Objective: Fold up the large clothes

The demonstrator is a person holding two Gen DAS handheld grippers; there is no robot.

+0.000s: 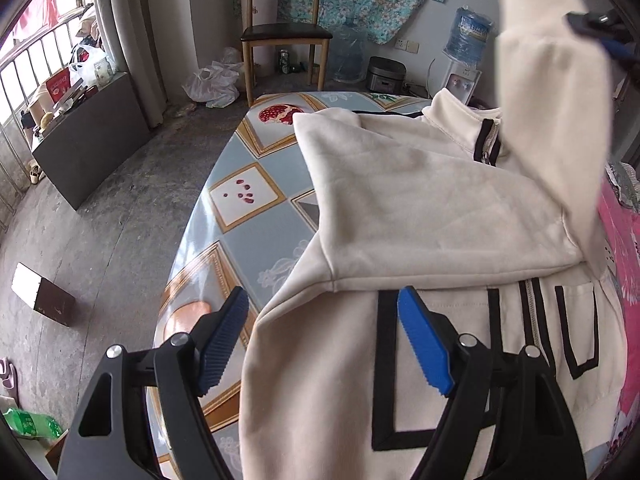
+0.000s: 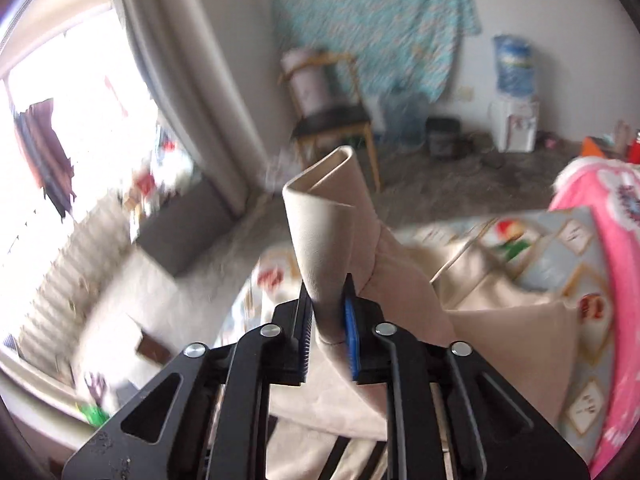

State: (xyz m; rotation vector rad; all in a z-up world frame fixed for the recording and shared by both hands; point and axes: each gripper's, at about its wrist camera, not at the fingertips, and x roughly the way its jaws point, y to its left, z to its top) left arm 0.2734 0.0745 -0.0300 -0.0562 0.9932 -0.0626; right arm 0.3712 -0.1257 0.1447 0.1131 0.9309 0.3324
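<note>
While the cream jacket (image 1: pixel 400 208) is spread over the counter (image 1: pixel 240 224), which is covered by a patterned cloth, one sleeve (image 1: pixel 400 200) is laid folded across its chest, its cuff end near the counter's left edge. The jacket's collar lies toward the far edge and its black-trimmed front toward the near edge. The left gripper (image 1: pixel 324 340) is held above the near part of the jacket, its blue fingers (image 1: pixel 424 344) spread wide with nothing gripped between them. The other sleeve (image 2: pixel 320 224) is lifted off the counter by the right gripper (image 2: pixel 326 320); its cuff stands up between narrowly set fingers (image 2: pixel 351 340), whose pads are seen against the fabric on both sides. The right wrist view is blurred.
</note>
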